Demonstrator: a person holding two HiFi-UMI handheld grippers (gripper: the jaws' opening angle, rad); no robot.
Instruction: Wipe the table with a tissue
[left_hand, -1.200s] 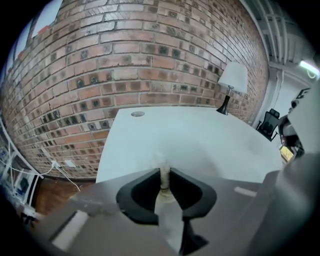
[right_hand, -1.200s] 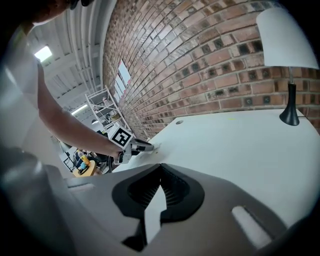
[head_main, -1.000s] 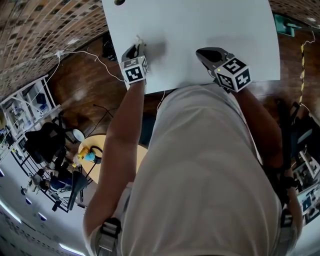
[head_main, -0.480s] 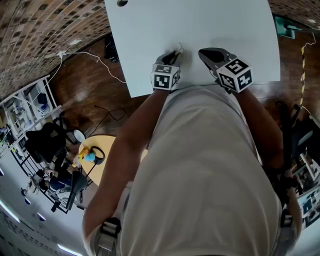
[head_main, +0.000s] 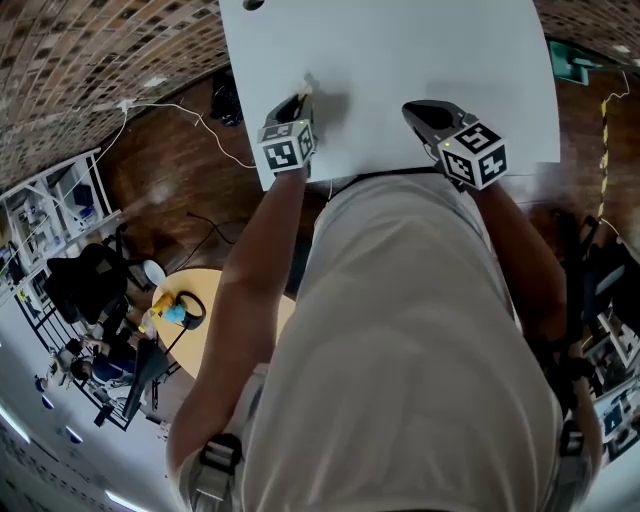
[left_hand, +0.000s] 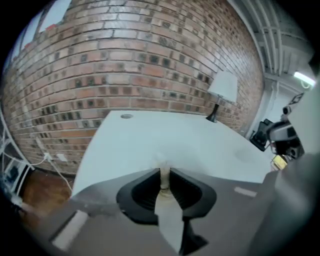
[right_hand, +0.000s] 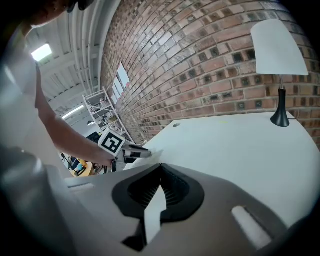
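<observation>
The white table (head_main: 420, 50) fills the top of the head view. My left gripper (head_main: 300, 97) sits near the table's front left corner, shut on a small white tissue (head_main: 308, 86) that pokes out past its tips onto the surface. In the left gripper view the tissue (left_hand: 161, 161) is pinched between the closed jaws of the left gripper (left_hand: 163, 172) over the table (left_hand: 175, 140). My right gripper (head_main: 412, 107) rests at the front edge further right, shut with nothing seen in it. The right gripper view shows the right gripper (right_hand: 160, 167) and, to its left, the left gripper (right_hand: 142, 154).
A table lamp (left_hand: 222, 87) stands at the table's far right corner, against a brick wall (left_hand: 140, 65). A cable hole (head_main: 252, 4) marks the far left of the table. On the wooden floor to the left lie a white cable (head_main: 170, 108) and a round yellow table (head_main: 200, 300).
The left gripper with the tissue swept right along the front of the table, then came back left. The right gripper stayed where it was.
</observation>
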